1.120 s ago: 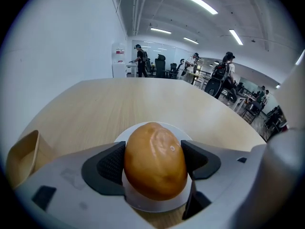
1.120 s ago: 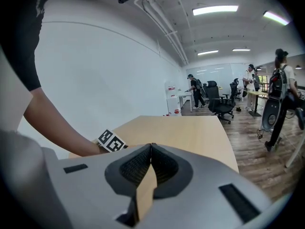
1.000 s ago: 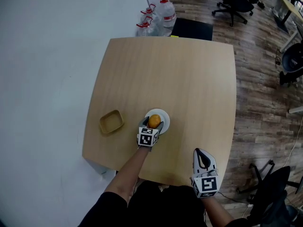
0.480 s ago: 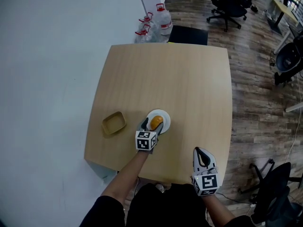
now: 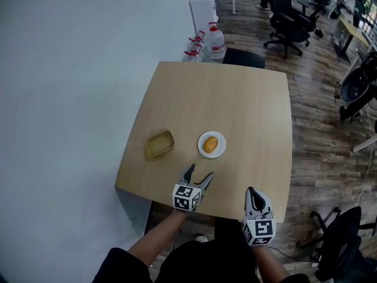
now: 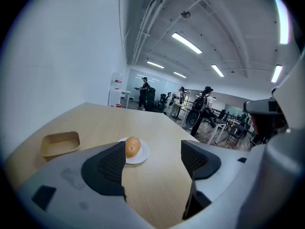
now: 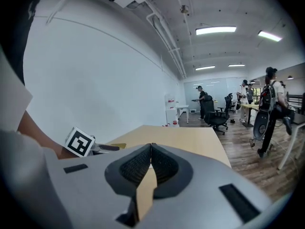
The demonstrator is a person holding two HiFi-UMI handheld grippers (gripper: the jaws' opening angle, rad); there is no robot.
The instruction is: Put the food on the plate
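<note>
A round orange-brown piece of food [image 5: 211, 144] lies on the small white plate [image 5: 202, 148] near the middle of the wooden table [image 5: 235, 99]. In the left gripper view the food [image 6: 133, 147] and plate [image 6: 143, 152] sit just beyond the jaws. My left gripper [image 5: 197, 177] is open and empty over the table's near edge, pulled back from the plate. My right gripper [image 5: 252, 194] is shut with nothing in it, at the near edge to the right; its jaws [image 7: 151, 168] meet in its own view.
A shallow tan tray [image 5: 160, 143] sits left of the plate, also in the left gripper view as the tray [image 6: 60, 143]. Water jugs [image 5: 215, 40] and a dark chair [image 5: 244, 58] stand past the far edge. Office chairs [image 5: 287, 21] and people [image 6: 207, 109] fill the room at right.
My left gripper has let go of the food, left it on the plate and drawn back to the near edge, jaws open. The head camera shifted; the right gripper stayed put.
</note>
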